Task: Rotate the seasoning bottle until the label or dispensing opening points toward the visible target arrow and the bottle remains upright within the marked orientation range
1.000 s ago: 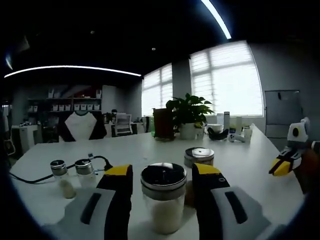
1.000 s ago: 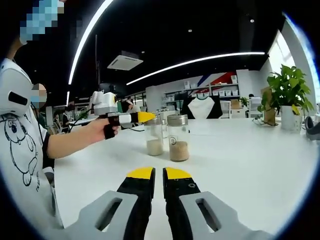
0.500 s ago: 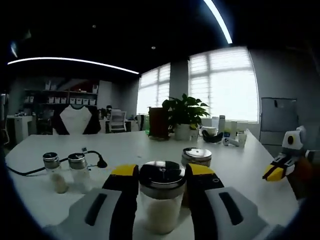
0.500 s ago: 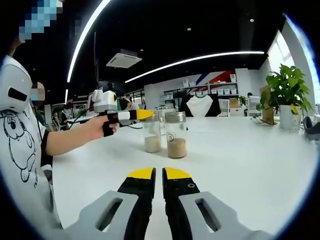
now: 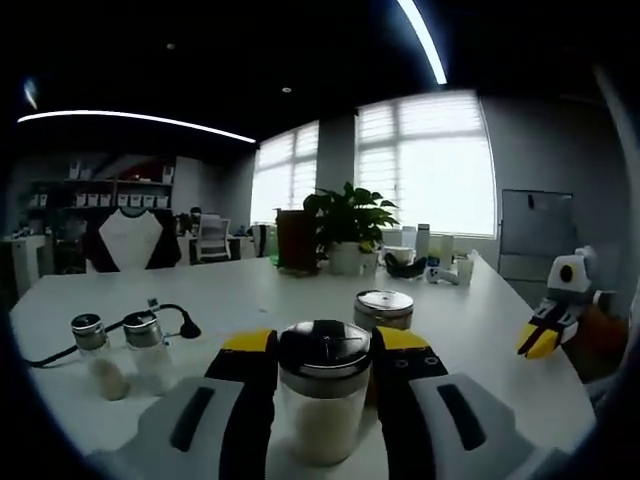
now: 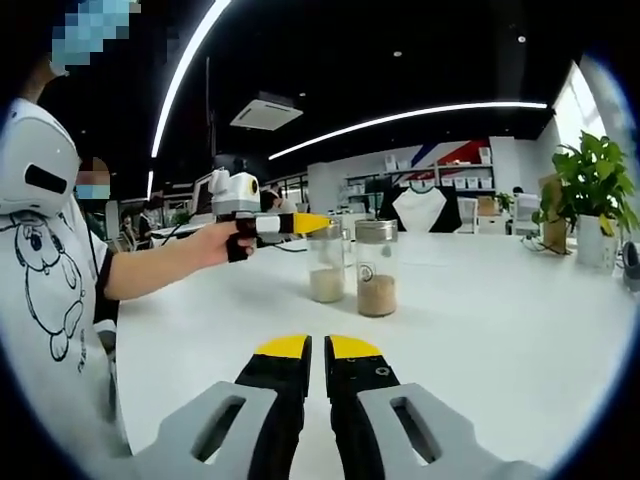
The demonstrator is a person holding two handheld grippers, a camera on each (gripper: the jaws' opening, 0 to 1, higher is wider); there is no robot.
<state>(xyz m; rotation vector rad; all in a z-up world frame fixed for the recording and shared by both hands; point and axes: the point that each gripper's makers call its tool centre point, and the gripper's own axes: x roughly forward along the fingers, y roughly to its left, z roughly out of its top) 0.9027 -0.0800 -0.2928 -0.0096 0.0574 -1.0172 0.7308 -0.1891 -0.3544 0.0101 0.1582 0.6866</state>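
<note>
- Left gripper view: left tongs [image 5: 322,372] clamped on the seasoning bottle [image 5: 322,398], yellow-tipped jaws pressing both sides just under the steel lid, bottle upright on the white desk [image 5: 480,340]. Closed in from the wider gap of a second ago, so grip now made and turning can begin. Background swung slightly since then. Low tin [image 5: 384,309] just behind; two small shakers [image 5: 120,345] off left by a black cable [image 5: 175,322]. No target arrow or label discernible. Right tongs [image 5: 543,338] far right.
- Right gripper view: right tongs [image 6: 306,350] shut to a sliver, holding nothing, hovering above desk. Second jar with brown seasoning [image 6: 377,267] beside the gripped bottle.
</note>
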